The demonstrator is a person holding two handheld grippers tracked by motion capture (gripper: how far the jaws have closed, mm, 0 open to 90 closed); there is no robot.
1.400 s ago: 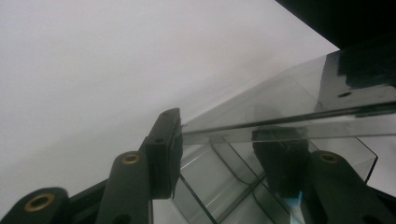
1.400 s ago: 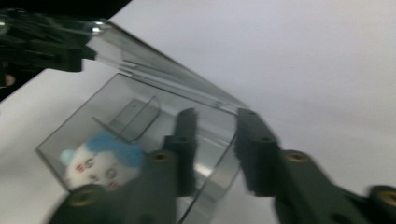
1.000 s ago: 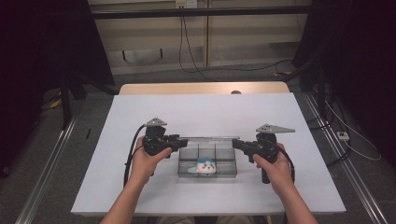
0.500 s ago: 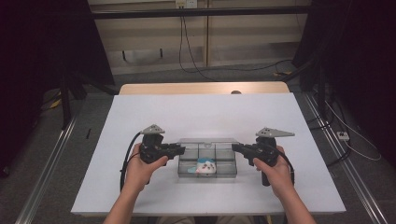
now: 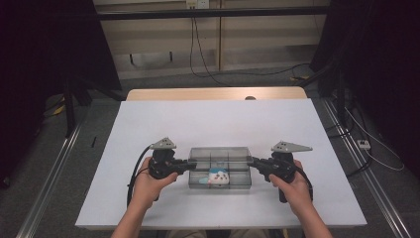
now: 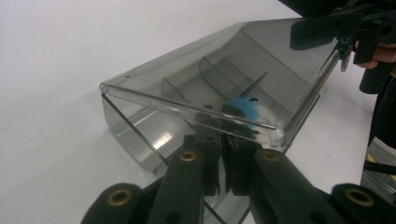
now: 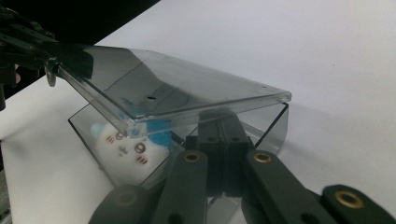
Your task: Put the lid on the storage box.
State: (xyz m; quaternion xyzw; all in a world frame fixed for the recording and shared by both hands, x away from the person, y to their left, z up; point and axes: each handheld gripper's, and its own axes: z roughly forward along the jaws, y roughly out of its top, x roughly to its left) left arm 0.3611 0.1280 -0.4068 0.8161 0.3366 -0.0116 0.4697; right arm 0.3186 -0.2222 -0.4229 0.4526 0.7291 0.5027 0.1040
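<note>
My left fingers [image 6: 225,163] have just been closing and now pinch the left end wall of the clear box [image 5: 220,167]; my right fingers [image 7: 223,163] are clamped on its right end wall. The box sits on the near middle of the white counter [image 5: 218,124], a small white-and-blue toy [image 5: 218,176] inside, with bare room toward every counter edge

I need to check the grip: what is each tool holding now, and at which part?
Both hold the clear plastic box. The left tool has just closed on its left end wall; the right tool is clamped on its right end wall.
</note>
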